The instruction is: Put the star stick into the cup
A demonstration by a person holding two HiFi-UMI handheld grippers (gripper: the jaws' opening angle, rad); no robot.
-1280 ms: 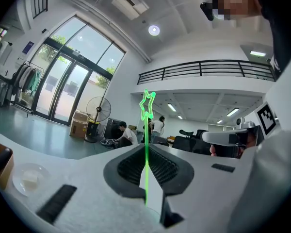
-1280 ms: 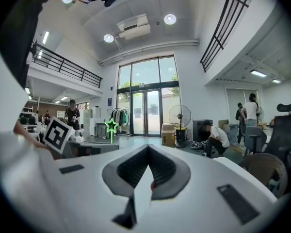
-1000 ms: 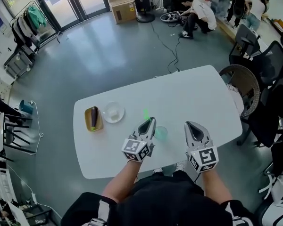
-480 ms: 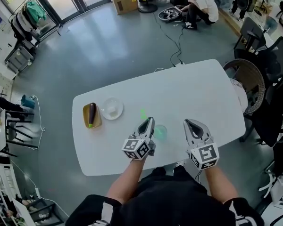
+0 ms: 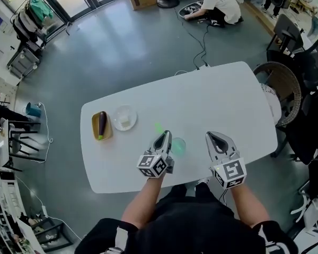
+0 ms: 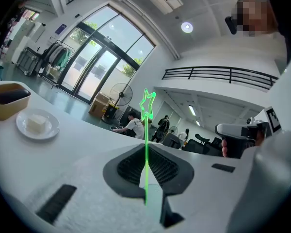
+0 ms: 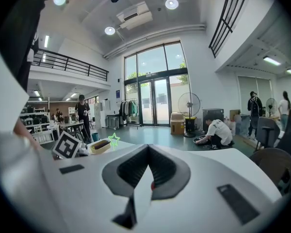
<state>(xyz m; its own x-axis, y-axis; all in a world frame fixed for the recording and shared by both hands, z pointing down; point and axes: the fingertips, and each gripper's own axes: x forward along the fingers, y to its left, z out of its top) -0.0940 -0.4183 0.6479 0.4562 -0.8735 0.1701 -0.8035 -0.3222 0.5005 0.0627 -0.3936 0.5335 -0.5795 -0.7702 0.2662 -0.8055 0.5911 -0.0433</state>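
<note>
Left gripper is clamped on the thin green star stick, and the star end points away from the person. Just beside it, on its right, the pale green cup stands on the white table. Right gripper has its jaws together, holding nothing, near the cup's other side.

White table — yellow tray, plate, green cup.
</note>
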